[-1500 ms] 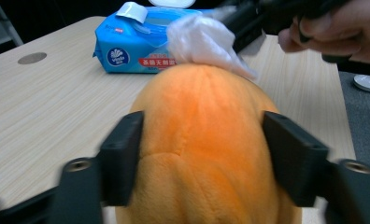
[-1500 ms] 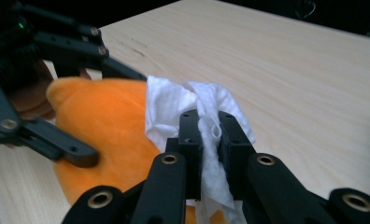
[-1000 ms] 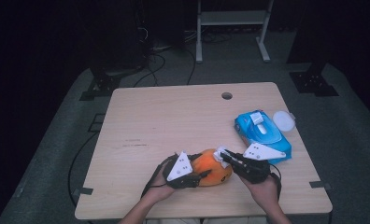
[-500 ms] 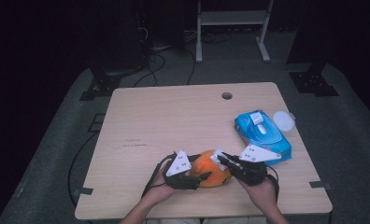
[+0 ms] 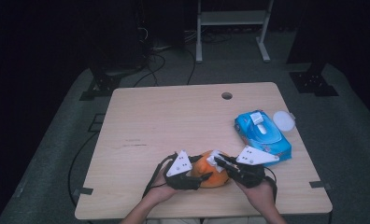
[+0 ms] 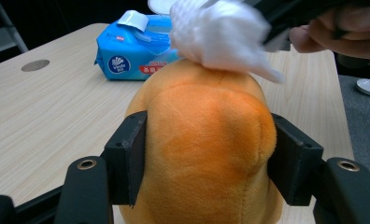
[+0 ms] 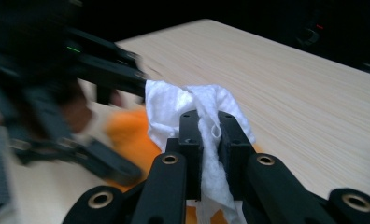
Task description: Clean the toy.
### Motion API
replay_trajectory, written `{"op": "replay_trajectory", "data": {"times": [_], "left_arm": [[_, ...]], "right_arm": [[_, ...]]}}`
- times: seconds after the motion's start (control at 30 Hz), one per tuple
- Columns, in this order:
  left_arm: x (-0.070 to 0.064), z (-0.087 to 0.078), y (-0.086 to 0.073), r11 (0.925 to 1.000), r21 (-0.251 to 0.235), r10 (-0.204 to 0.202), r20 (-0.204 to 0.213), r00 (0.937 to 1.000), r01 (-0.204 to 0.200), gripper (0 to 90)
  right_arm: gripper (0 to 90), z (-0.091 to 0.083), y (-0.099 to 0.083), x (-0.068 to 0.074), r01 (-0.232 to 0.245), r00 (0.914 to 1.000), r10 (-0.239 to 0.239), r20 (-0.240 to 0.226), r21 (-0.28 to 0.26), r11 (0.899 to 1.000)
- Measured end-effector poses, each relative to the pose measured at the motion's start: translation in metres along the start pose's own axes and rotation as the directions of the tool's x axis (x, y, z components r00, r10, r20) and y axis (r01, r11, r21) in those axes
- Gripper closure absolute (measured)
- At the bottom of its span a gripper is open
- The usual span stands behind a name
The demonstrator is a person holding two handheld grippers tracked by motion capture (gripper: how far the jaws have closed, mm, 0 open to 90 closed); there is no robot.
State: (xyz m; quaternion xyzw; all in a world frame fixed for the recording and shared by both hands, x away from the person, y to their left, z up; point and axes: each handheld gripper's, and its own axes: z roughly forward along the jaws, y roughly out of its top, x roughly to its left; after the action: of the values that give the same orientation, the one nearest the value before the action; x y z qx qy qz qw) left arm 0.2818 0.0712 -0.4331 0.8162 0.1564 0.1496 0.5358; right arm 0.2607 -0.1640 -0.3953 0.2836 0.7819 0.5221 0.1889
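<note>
Two grippers at work: both near the front edge of the tabletop, about its middle, meeting over one orange plush toy.
Toy: rests on the wood close to the front edge; soft, rounded, seam down its face in the left gripper view.
Left gripper: jaws clamped on the toy's flanks, plush bulging between them; it steadies the toy.
Right gripper: jaws pressed together on a crumpled white wipe, which hangs out above and below the pinch.
Wipe contact: in the left gripper view the wad sits on the crown of the toy, touching it; looks like wiping in hand.
Wipe pack: blue, lid flipped open, toward the right edge, apart from the toy; a white round lid or dish just beyond it.
Risk, grip: plush is squashy; a hard stroke could roll the toy out of the left jaws, which hold only its sides.
Risk, wipe: thin pinch on loose tissue; dragging across pile may pull it free or tear it.
Risk, edge: toy lies near the front edge; a push toward the person could tip it off.
Risk, clash: right jaws work close above the left ones; a low stroke could knock them.
</note>
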Motion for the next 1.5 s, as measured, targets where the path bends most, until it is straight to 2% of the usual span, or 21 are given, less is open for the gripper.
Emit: {"op": "replay_trajectory", "data": {"times": [0.07, 0.13, 0.23, 0.3, 0.4, 0.43, 0.47, 0.57, 0.67, 0.73, 0.83, 0.93, 1.0, 1.07, 1.1, 1.13, 1.17, 1.2, 1.27, 1.4, 1.5], "left_arm": [[-0.001, 0.000, 0.000, 0.9999, 0.006, 0.015, -0.009, 0.9999, -0.015, 37.6], [-0.001, -0.001, -0.001, 0.9999, 0.005, 0.014, -0.011, 0.9998, -0.014, 38.0], [0.000, -0.001, -0.001, 0.9999, 0.007, 0.015, -0.012, 0.9998, -0.015, 38.6], [0.001, -0.001, -0.002, 0.9999, 0.007, 0.015, -0.009, 0.9998, -0.015, 38.6], [0.001, 0.000, -0.001, 0.9999, 0.004, 0.012, -0.003, 0.9999, -0.012, 38.6], [0.000, 0.000, 0.000, 0.9999, 0.007, 0.014, -0.005, 0.9999, -0.014, 38.5], [0.000, 0.001, 0.000, 0.9998, 0.006, 0.017, -0.003, 0.9999, -0.017, 38.5], [-0.003, 0.001, 0.000, 0.9996, 0.006, 0.029, 0.005, 0.9996, -0.029, 38.5], [-0.004, -0.001, 0.000, 0.9991, 0.014, 0.040, 0.002, 0.9992, -0.040, 38.8], [-0.003, -0.001, -0.001, 0.9989, 0.013, 0.045, 0.004, 0.9990, -0.046, 39.2], [-0.002, -0.002, -0.002, 0.9984, 0.019, 0.054, 0.006, 0.9985, -0.054, 39.3], [0.001, -0.004, -0.003, 0.9991, 0.021, 0.036, 0.024, 0.9991, -0.037, 38.5], [0.003, -0.004, 0.001, 0.9995, 0.030, 0.008, 0.029, 0.9996, -0.009, 28.5], [0.003, -0.004, 0.006, 0.9999, -0.009, -0.012, 0.027, 0.9996, 0.012, 20.9], [0.002, -0.003, 0.007, 1.0000, -0.001, -0.005, 0.024, 0.9997, 0.005, 22.2], [0.000, -0.003, 0.006, 0.9994, 0.020, 0.029, 0.009, 0.9995, -0.030, 24.9], [0.001, -0.003, 0.004, 0.9993, 0.023, 0.030, 0.007, 0.9995, -0.030, 29.6], [0.002, -0.004, 0.003, 0.9996, 0.023, 0.014, 0.013, 0.9998, -0.014, 31.7], [0.006, -0.006, 0.001, 0.9992, 0.033, 0.022, 0.002, 0.9997, -0.022, 34.4], [0.017, -0.012, -0.006, 0.9986, 0.049, -0.019, -0.009, 0.9998, 0.019, 38.6], [0.022, -0.014, -0.009, 0.9978, 0.050, -0.044, -0.007, 0.9990, 0.044, 39.2]], "right_arm": [[81.2, 0.003, 0.004, 0.009, 0.032, 0.9994, -0.032, -0.015, 0.003, 0.999], [81.2, 0.005, 0.004, 0.012, 0.052, 0.9986, -0.052, -0.008, 0.011, 0.999], [81.2, 0.003, 0.001, 0.002, 0.036, 0.9992, -0.036, 0.016, 0.020, 0.999], [81.2, 0.001, -0.003, -0.008, 0.007, 0.9991, -0.008, 0.041, 0.025, 1.000], [81.2, -0.002, -0.006, -0.015, -0.030, 0.9979, 0.028, 0.058, 0.032, 0.999], [81.3, -0.003, -0.005, -0.014, -0.033, 0.9979, 0.031, 0.057, 0.030, 0.999], [81.2, -0.002, -0.004, -0.011, -0.016, 0.9984, 0.014, 0.055, 0.026, 1.000], [81.2, 0.002, 0.002, 0.005, 0.004, 0.9999, -0.004, -0.013, 0.003, 1.000], [81.2, 0.006, 0.007, 0.015, 0.063, 0.9979, -0.063, -0.012, 0.014, 0.998], [81.2, 0.005, 0.006, 0.010, 0.047, 0.9989, -0.047, -0.005, 0.018, 0.999], [81.2, 0.002, -0.001, -0.005, 0.005, 0.9996, -0.006, 0.028, 0.026, 1.000], [81.2, -0.001, -0.008, -0.018, -0.050, 0.9978, 0.048, 0.046, 0.031, 0.998], [81.2, 0.000, -0.009, -0.018, -0.069, 0.9972, 0.068, 0.032, 0.030, 0.997], [81.1, 0.003, -0.007, -0.012, -0.046, 0.9989, 0.046, 0.014, 0.026, 0.999], [81.1, 0.005, -0.006, -0.008, -0.034, 0.9994, 0.034, -0.010, 0.018, 0.999], [81.1, 0.006, -0.005, -0.005, -0.019, 0.9998, 0.019, -0.006, 0.021, 1.000], [81.1, 0.007, -0.003, -0.003, 0.006, 0.9999, -0.006, 0.008, 0.031, 1.000], [81.2, 0.007, -0.003, -0.004, 0.002, 1.0000, -0.003, 0.008, 0.032, 1.000], [81.2, 0.005, -0.005, -0.009, -0.025, 0.9996, 0.024, 0.013, 0.034, 0.999], [81.2, 0.004, -0.019, -0.025, -0.076, 0.9959, 0.073, 0.054, 0.067, 0.995], [81.1, 0.004, -0.021, -0.027, -0.102, 0.9933, 0.098, 0.062, 0.064, 0.993]]}}
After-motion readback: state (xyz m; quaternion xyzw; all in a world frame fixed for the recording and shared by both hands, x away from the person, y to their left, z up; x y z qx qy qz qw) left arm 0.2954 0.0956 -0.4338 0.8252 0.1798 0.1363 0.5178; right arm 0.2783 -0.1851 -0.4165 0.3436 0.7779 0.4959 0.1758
